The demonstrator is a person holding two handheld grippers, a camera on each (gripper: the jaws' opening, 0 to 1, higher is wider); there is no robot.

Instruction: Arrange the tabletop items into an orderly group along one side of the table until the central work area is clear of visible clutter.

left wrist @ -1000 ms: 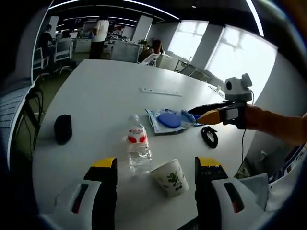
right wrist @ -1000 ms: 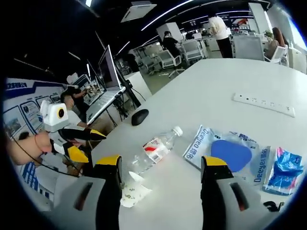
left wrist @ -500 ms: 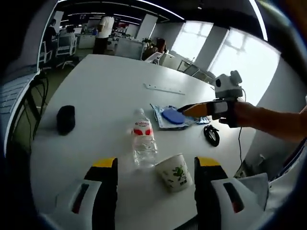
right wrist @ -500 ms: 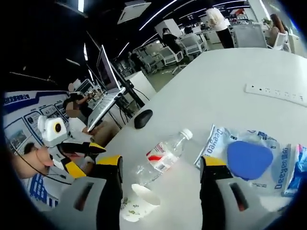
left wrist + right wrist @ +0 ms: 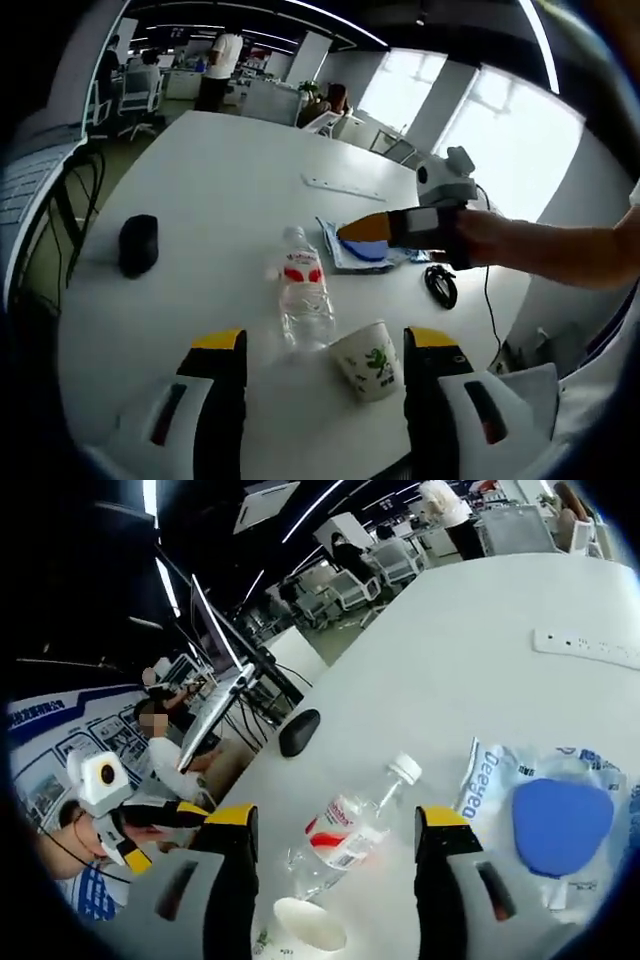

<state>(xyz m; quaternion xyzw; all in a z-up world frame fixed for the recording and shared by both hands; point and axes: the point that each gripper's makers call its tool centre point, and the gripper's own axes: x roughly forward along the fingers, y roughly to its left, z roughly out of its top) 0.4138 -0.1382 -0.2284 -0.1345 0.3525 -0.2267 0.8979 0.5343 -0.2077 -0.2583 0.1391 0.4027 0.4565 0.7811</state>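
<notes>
While both grippers hover above a white table (image 5: 200, 190), nothing is held. In the left gripper view, the left gripper (image 5: 320, 385) rises from the bottom edge with its yellow-tipped jaws spread apart and empty. The right gripper (image 5: 362, 227) reaches in from the right of that frame, over a clear plastic pouch (image 5: 345, 255) with a blue disc inside; whether its jaws there are parted cannot be told. In the right gripper view, its own jaws stand wide, empty.

At frame centre lies a water bottle (image 5: 303, 297) on its side, looking nearly empty, so probably light and prone to rolling; gripping across the labelled middle seems safest. Just below right sits a paper cup (image 5: 368, 359), thin-walled and easily crushed, best pinched gently at the rim. At left rests a black mouse (image 5: 138, 243); at right, a coiled black cable (image 5: 438, 284), limp.
</notes>
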